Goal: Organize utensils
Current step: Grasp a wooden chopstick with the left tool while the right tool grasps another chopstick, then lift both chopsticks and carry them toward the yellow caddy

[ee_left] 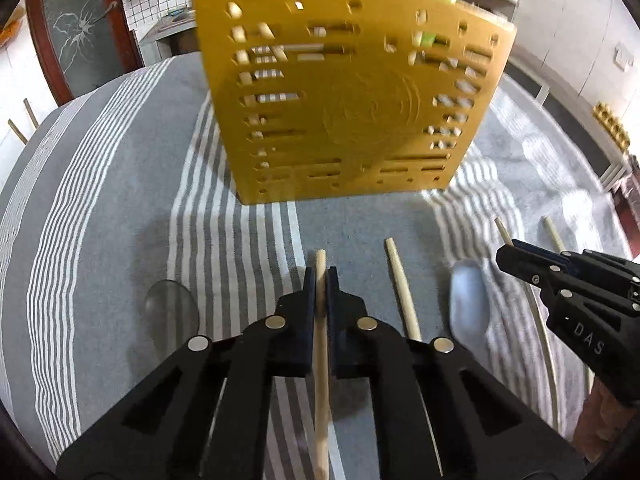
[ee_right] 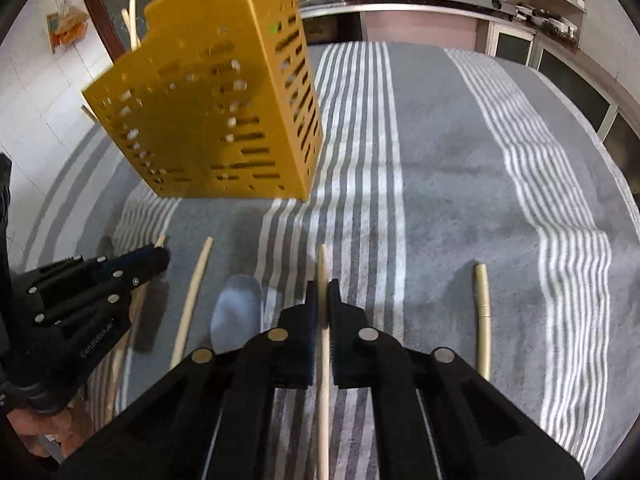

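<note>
I have each claw, left claw (ee_left: 320, 276) and right claw (ee_right: 323, 286), clamped on a chopstick (ee_left: 321, 320) (ee_right: 323, 344): light, stiff, slippery; gripping near one end suits.

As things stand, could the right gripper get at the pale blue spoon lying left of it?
Probably not yet: the right gripper is shut on a chopstick. The pale blue spoon lies uncovered on the striped cloth just beside it, so the way looks free once it lets go.
</note>
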`<state>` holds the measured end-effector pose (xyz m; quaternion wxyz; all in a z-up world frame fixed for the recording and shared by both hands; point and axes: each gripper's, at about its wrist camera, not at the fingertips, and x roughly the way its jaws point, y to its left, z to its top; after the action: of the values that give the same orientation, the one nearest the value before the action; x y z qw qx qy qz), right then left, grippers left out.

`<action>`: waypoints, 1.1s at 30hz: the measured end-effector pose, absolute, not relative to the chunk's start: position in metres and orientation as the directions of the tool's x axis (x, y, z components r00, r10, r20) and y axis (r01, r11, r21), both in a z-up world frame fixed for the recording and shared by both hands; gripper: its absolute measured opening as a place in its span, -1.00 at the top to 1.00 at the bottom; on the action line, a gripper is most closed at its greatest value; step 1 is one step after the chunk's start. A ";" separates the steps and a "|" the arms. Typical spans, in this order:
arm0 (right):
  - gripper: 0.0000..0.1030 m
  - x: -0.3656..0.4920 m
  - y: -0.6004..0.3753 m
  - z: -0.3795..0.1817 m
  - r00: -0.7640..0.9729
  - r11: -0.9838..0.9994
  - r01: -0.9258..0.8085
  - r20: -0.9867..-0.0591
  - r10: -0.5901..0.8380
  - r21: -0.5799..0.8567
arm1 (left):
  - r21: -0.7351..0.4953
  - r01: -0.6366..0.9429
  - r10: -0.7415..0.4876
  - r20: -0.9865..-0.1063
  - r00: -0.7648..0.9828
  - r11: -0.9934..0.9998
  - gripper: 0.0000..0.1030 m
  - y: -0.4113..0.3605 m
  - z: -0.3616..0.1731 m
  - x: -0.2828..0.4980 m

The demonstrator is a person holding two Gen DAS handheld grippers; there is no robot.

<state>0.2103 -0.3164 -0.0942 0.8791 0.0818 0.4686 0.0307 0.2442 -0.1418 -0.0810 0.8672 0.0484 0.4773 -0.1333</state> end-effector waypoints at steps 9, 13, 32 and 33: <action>0.89 0.173 -0.315 -0.040 0.687 0.984 -0.018 -0.713 0.140 0.176 | -0.071 0.291 -0.245 -0.744 0.622 0.954 0.92 -0.117 -0.021 0.213; 0.89 0.156 -0.316 -0.022 0.736 0.984 -0.046 -0.660 0.149 0.171 | -0.098 0.291 -0.273 -0.704 0.655 0.952 0.92 -0.112 -0.001 0.202; 0.89 0.119 -0.318 0.017 0.835 0.988 -0.075 -0.534 0.135 0.132 | -0.100 0.305 -0.303 -0.596 0.744 0.947 0.92 -0.091 0.042 0.160; 0.89 0.117 -0.317 0.019 0.841 0.989 -0.076 -0.525 0.132 0.127 | -0.098 0.304 -0.301 -0.589 0.750 0.948 0.92 -0.090 0.044 0.158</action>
<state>0.1173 -0.3173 0.0195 0.9580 0.0507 0.2771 0.0542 0.1585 -0.0900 0.0442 0.9355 0.0022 0.3142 -0.1617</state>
